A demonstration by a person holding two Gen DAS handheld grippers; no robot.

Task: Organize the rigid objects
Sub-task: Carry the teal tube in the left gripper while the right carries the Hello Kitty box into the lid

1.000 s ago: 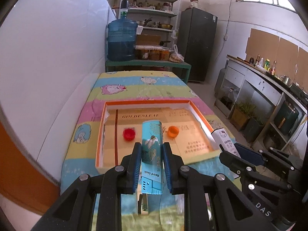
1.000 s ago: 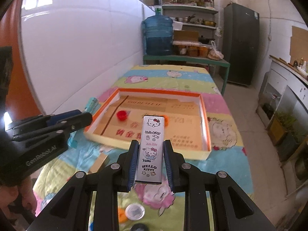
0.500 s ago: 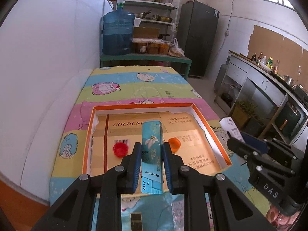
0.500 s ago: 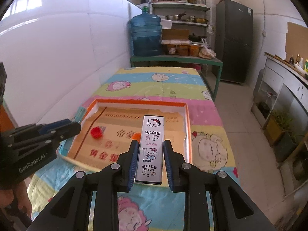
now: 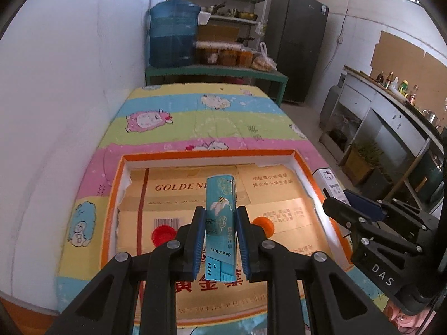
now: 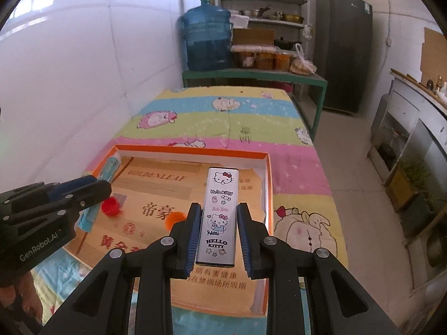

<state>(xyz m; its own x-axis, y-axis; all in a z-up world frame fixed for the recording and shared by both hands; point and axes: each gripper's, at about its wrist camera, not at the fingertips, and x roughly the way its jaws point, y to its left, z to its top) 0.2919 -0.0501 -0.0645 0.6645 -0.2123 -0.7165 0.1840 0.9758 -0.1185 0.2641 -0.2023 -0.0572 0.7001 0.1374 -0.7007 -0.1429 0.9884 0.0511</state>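
My left gripper (image 5: 220, 215) is shut on a teal "Good luck" box (image 5: 220, 217) and holds it over the orange-rimmed cardboard tray (image 5: 206, 154). My right gripper (image 6: 219, 212) is shut on a white Hello Kitty box (image 6: 220, 215) and holds it over the tray's right part (image 6: 269, 184). A red cap (image 5: 163, 233) and an orange cap (image 5: 264, 223) lie on the tray floor. In the right wrist view the red cap (image 6: 110, 206) and the orange cap (image 6: 174, 219) show too, with the left gripper (image 6: 83, 187) at the left.
The tray lies on a table with a cartoon-print cloth (image 5: 212, 120). A white wall (image 5: 69, 97) runs along the left. A blue water jug (image 5: 173, 39) stands on a green bench behind. The right gripper body (image 5: 391, 237) is at the right.
Both grippers have moved forward with their boxes, from short of the tray's near edge to over its floor. The tray and caps now sit closer and lower in both views.
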